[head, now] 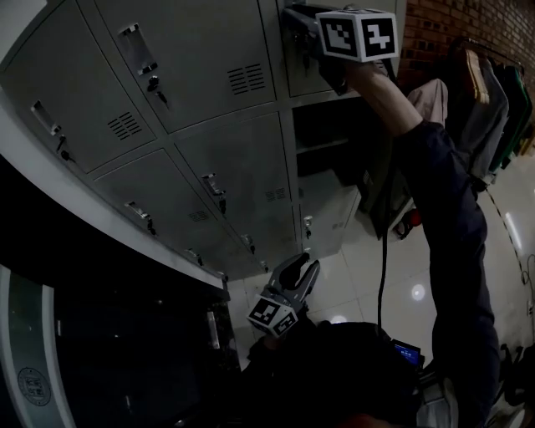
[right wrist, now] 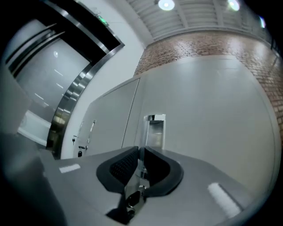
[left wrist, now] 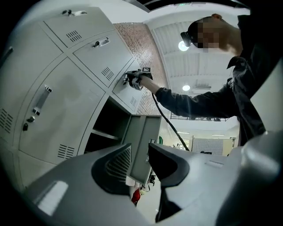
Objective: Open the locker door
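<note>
Our right gripper [head: 292, 18] reaches up to the closed top-row locker door [head: 308, 73]. Its jaws are pinched narrow on the door's handle [right wrist: 140, 178], likely so we can pull it outward. Our left gripper [head: 301, 269] hangs low, jaws apart and empty. The open locker [head: 328, 134] below shows a shelf, but its contents are too dark to tell.

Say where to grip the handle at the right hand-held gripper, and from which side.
Pinch the handle on its upright bar above the lock, coming straight at the door, a jaw each side. It runs vertically and seems to stand proud, leaving both sides free.
</note>
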Available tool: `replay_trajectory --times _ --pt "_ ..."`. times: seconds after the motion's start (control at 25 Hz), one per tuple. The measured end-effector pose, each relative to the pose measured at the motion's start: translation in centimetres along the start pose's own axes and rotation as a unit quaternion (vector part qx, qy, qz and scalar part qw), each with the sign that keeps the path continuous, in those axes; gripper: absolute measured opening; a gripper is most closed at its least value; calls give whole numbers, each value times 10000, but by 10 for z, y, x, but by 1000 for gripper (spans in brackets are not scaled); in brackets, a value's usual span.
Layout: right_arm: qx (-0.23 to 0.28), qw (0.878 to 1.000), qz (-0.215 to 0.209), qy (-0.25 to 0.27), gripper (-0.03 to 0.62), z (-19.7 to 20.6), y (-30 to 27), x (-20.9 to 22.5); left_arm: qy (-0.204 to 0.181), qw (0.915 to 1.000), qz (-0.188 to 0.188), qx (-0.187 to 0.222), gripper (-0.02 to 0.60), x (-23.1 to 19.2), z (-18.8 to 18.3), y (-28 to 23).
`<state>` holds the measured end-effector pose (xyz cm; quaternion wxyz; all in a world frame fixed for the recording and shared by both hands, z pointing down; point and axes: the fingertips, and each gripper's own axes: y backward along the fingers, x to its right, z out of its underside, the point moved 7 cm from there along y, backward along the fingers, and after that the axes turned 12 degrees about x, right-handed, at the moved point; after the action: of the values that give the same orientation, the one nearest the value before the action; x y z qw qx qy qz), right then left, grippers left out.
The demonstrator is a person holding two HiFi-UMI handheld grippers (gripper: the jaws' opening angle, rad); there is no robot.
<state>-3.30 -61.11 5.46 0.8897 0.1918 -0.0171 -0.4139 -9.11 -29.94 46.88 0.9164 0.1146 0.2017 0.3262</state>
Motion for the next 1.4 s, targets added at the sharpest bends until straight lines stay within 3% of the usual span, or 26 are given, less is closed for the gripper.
replay_trajectory --times 0.2,0.4,0.6,0.68,0.8,0.88,0.92,0.96,1.12,1.28,1.4 --pt "74 9990 -293 -339 31 -1 3 5 -90 10000 6 27 123 8 -1 -3" --pt "48 9989 -336 -322 29 1 2 4 -139 9999 28 48 123 19 0 -6" --pt "115 9975 177 668 55 0 4 -3 -188 9997 -133 15 123 16 1 1" --pt "291 9957 353 810 75 -3 10 -8 -225 9994 -246 37 123 17 -3 8" --pt "347 9970 -54 686 75 0 4 -36 -289 9987 -411 77 123 14 -13 21" --pt "327 9936 -147 1071 143 3 -4 -58 -331 9983 -469 93 123 9 -19 30" --pt "395 9912 -133 1256 128 2 -5 -67 -342 9982 -485 96 123 7 -21 35" --pt "495 9902 -140 1302 63 1 -5 -76 -340 9981 -504 93 123 4 -23 43" --pt "605 9912 -492 1071 58 -4 -26 -122 -265 9981 -557 76 123 -10 -37 76" --pt "431 9931 -965 507 65 -3 -72 -179 -300 9980 -552 96 123 -29 -63 115" --pt "386 9937 -1043 100 74 0 -104 -210 -344 9975 -610 118 123 -47 -76 149"
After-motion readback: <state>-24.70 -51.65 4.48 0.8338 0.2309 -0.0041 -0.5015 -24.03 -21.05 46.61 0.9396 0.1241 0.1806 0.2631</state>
